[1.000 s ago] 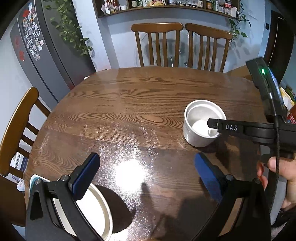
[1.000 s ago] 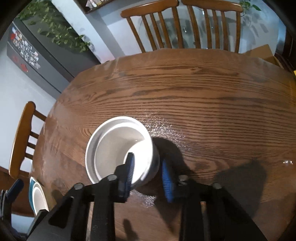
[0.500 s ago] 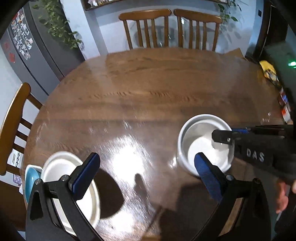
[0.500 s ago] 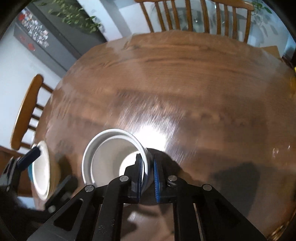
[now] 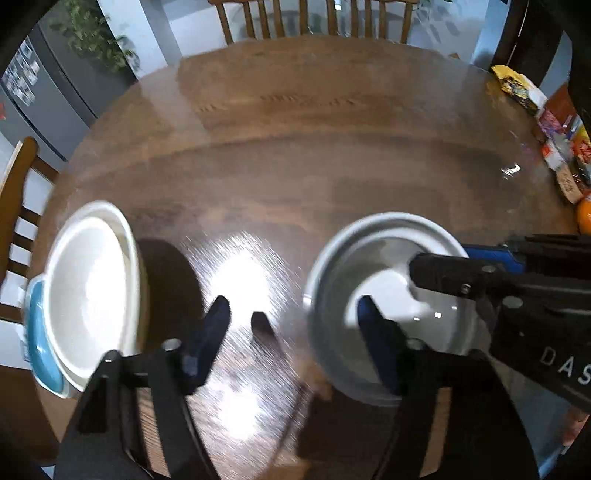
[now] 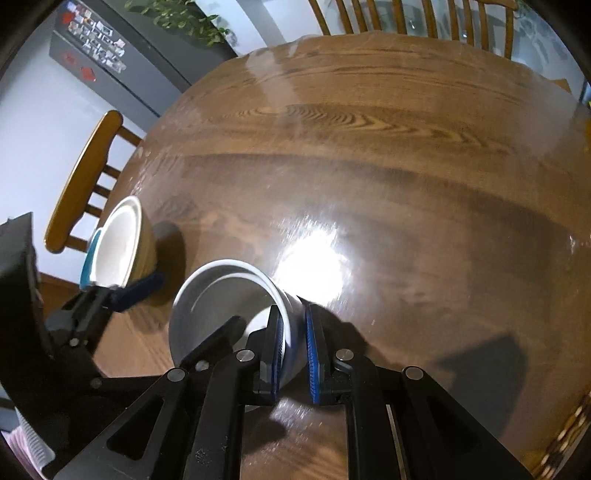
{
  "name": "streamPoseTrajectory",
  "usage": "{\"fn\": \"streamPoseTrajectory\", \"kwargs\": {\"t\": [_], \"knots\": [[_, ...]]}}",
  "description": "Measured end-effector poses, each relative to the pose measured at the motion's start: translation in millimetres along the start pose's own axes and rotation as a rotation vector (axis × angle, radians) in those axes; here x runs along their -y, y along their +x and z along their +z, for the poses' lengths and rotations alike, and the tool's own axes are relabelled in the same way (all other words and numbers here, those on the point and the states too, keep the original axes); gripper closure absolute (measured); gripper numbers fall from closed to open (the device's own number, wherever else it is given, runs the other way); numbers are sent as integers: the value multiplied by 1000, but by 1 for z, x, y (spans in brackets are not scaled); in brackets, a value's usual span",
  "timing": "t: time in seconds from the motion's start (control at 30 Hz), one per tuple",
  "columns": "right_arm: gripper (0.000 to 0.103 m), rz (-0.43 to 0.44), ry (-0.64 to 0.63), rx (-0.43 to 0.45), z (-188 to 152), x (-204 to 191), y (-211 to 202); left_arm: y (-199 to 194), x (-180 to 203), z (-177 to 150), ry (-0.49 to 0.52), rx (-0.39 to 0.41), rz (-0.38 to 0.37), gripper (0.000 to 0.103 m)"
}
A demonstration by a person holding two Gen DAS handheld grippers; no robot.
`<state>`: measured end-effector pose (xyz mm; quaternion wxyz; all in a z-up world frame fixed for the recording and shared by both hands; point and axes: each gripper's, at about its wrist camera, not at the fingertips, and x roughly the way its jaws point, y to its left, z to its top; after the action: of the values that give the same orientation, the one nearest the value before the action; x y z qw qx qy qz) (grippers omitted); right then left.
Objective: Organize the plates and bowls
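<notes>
A deep white bowl hangs in my right gripper, which is shut on its right wall with one pad inside and one outside. The same bowl fills the lower right of the left wrist view, where the right gripper reaches in from the right. My left gripper is closing: one finger is inside the bowl and the other outside its left wall, with a gap still showing. At the table's left edge a cream bowl sits on a teal plate.
The round wooden table stretches away beyond the bowls. Wooden chairs stand at the far side and at the left. Snack packets and an orange object lie at the right edge. A dark fridge is at far left.
My right gripper shut on the white bowl's wall and carried it left toward the stack. My left gripper came down, and its jaws narrowed around the bowl's left wall.
</notes>
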<state>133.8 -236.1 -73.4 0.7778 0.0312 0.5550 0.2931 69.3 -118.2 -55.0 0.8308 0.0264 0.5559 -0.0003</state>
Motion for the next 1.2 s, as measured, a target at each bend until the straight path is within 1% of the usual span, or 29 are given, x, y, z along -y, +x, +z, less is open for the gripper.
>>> {"fn": "streamPoseTrajectory", "kwargs": {"t": [0.03,0.07,0.13,0.23,0.47,0.63,0.83,1.0,1.2], "knots": [[90,-1,-1,1,-3,-1,-1,0,1,-2,-2,-5,-19,53],[90,-2,0,3,-6,-3,-1,-1,3,-6,-2,-6,-32,56],[90,-2,-3,4,-11,-8,-1,-3,7,-11,3,-5,-43,68],[90,-15,-14,19,-18,-14,-1,-4,12,-16,1,-6,-58,75],[90,-28,-6,52,-30,-17,-3,-5,15,-22,-13,0,-63,77],[90,-71,-9,70,-38,-22,-6,-8,14,-28,-18,12,-63,77],[90,-57,22,78,-47,-23,-8,-15,13,-32,-6,33,-46,78],[90,-49,41,81,-52,-24,-10,-17,12,-35,-2,36,-43,78],[90,-51,49,94,-59,-28,-16,-23,13,-38,10,59,-37,78]]}}
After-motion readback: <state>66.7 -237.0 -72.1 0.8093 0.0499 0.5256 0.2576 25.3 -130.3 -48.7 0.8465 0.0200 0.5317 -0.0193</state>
